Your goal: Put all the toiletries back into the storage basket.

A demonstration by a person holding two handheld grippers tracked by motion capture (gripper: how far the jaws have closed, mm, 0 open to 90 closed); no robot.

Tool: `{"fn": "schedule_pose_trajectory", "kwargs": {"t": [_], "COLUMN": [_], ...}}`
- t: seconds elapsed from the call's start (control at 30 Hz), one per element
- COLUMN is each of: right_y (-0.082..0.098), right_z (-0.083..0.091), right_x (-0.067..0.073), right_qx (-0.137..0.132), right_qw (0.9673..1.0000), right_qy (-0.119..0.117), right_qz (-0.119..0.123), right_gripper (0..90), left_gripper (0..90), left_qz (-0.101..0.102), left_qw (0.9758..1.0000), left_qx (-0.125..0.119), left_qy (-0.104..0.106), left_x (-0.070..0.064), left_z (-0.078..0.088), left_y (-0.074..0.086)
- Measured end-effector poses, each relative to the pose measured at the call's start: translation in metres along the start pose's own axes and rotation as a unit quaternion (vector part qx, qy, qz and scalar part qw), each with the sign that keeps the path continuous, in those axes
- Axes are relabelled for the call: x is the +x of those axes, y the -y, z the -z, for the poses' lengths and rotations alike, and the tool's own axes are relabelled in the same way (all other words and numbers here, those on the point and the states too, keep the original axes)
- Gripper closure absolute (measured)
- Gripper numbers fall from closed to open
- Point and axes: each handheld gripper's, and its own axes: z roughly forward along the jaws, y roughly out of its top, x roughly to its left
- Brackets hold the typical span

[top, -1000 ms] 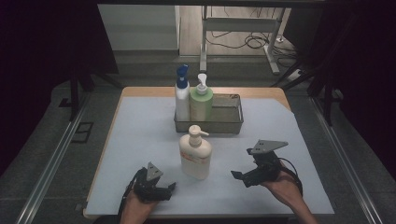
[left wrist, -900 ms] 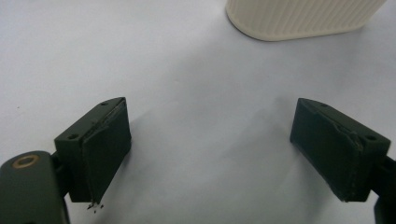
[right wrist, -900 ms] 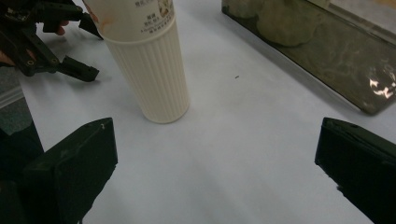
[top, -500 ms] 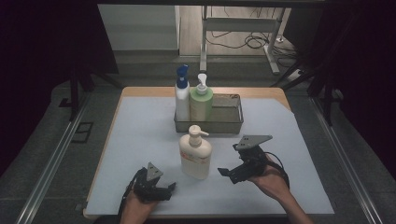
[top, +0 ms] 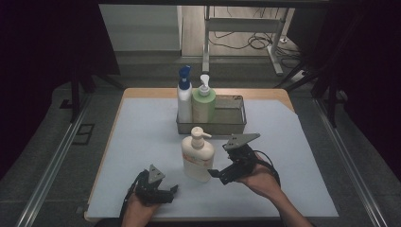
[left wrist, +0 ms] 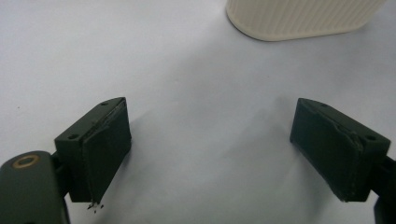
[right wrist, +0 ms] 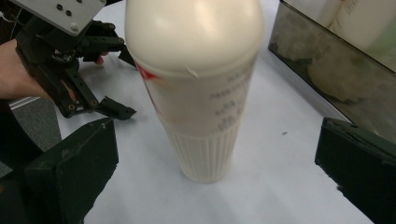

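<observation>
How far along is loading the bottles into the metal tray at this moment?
Done: the blue-capped bottle and green bottle stand in the metal tray. In hand: the open right tongs flank the cream pump bottle, not yet gripping. Left: grasping it. The left tongs rest open.

The cream pump bottle has a ribbed lower part, dark print and a touch of red on its label. In the grey metal tray by the table's far edge stand a white bottle with a blue pump and a pale green bottle with a white pump. The table top is pale blue-white with a tan wood rim. Both grippers are black: left gripper, right gripper.
</observation>
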Motion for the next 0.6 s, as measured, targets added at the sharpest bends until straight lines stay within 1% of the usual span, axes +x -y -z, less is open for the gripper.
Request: {"fn": "schedule_pose_trajectory", "kwargs": {"t": [0.07,0.23,0.47,0.6], "right_y": [-0.003,-0.011,-0.02,-0.025], "right_z": [-0.004,-0.012,-0.021,-0.025], "right_x": [0.001,0.005,0.007,0.008], "right_qx": [-0.001,-0.002,-0.007,-0.008], "right_qw": [1.0,1.0,1.0,0.9999], "right_qy": [-0.002,-0.001,-0.002,-0.001], "right_qz": [-0.003,0.002,0.002,0.008], "right_gripper": [0.0,1.9,7.0,10.3], "left_gripper": [12.2,12.2,12.3,12.3], "left_qz": [0.0,0.0,0.0,0.0], "left_qw": [1.0,1.0,1.0,1.0], "left_qx": [0.0,0.0,0.0,0.0], "left_qy": [0.0,0.0,0.0,0.0], "left_x": [0.0,0.0,0.0,0.0], "left_z": [0.0,0.0,0.0,0.0], "left_y": [0.0,0.0,0.0,0.0]}}
